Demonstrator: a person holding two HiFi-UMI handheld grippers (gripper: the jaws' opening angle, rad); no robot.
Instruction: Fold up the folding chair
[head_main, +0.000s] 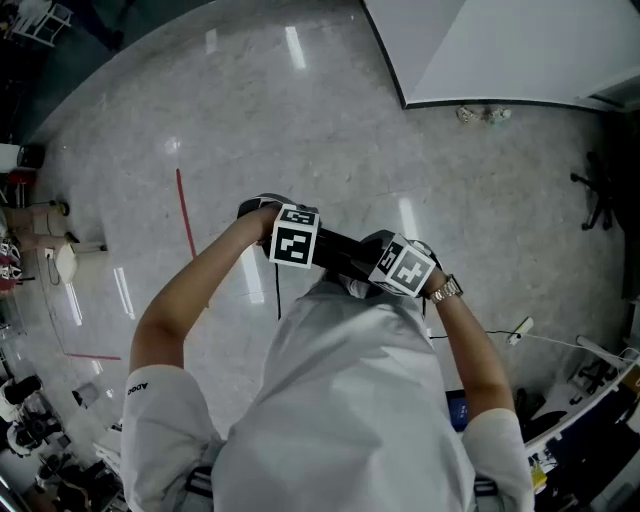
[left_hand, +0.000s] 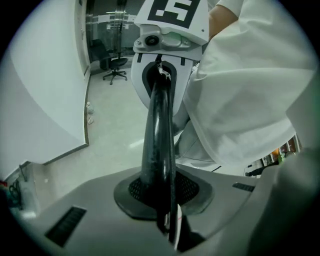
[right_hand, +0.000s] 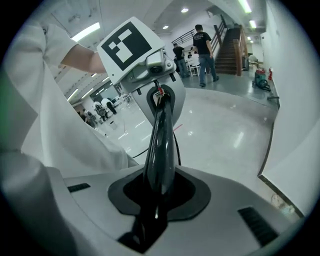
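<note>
A black bar of the folding chair (head_main: 342, 251) runs level between my two grippers, close in front of the person's white shirt. My left gripper (head_main: 287, 232) is shut on its left end and my right gripper (head_main: 398, 264) on its right end. In the left gripper view the bar (left_hand: 158, 130) rises from the jaws (left_hand: 162, 212) to the right gripper (left_hand: 167, 47) at the top. The right gripper view shows the same bar (right_hand: 160, 142) leading from the jaws (right_hand: 152, 210) up to the left gripper (right_hand: 145, 70). The rest of the chair is hidden.
A white partition (head_main: 500, 45) stands at the top right, with a black office chair (head_main: 598, 200) beside it. A red line (head_main: 186, 212) marks the grey floor. Cables and clutter lie at the left and lower right. Several people (right_hand: 205, 42) stand far off near stairs (right_hand: 235, 42).
</note>
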